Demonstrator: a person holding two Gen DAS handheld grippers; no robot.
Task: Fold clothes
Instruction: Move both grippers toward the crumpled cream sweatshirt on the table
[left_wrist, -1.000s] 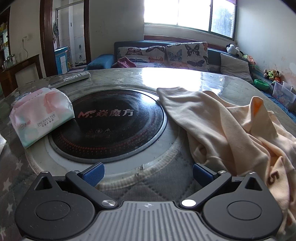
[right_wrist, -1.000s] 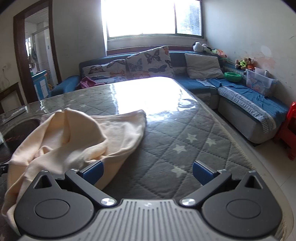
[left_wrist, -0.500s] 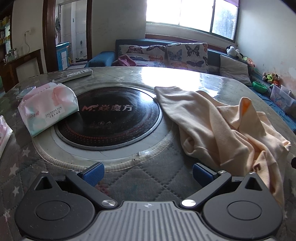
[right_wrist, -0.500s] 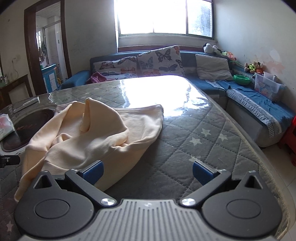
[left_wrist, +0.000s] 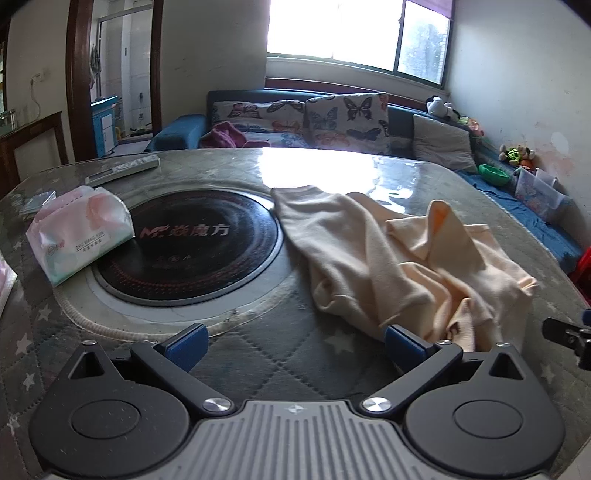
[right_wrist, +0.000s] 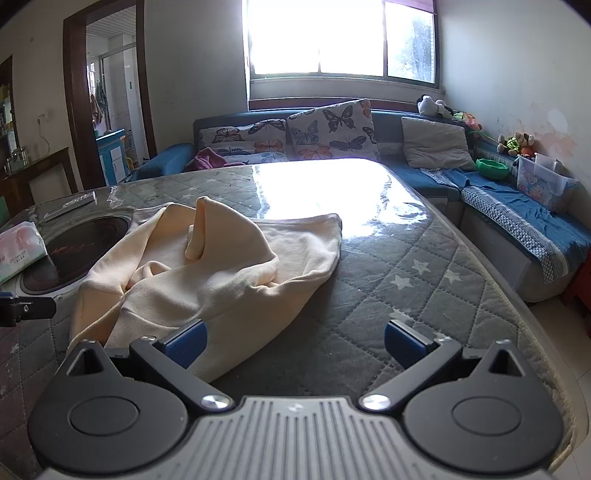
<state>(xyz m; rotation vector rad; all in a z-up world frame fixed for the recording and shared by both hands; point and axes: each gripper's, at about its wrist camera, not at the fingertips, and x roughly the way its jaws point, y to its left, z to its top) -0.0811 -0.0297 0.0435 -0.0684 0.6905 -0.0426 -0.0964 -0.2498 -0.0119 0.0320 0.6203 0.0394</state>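
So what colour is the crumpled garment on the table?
Pale peach-cream garment, plain; clearest in the right wrist view.

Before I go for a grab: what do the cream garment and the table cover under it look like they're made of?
The garment looks like soft matte knit, probably cotton jersey: it slumps in loose rounded folds and shows no sheen. The table cover looks like grey quilted fabric with stitched diamonds and stars, apparently under a clear glossy sheet, probably plastic, since the window glare reflects sharply off it.
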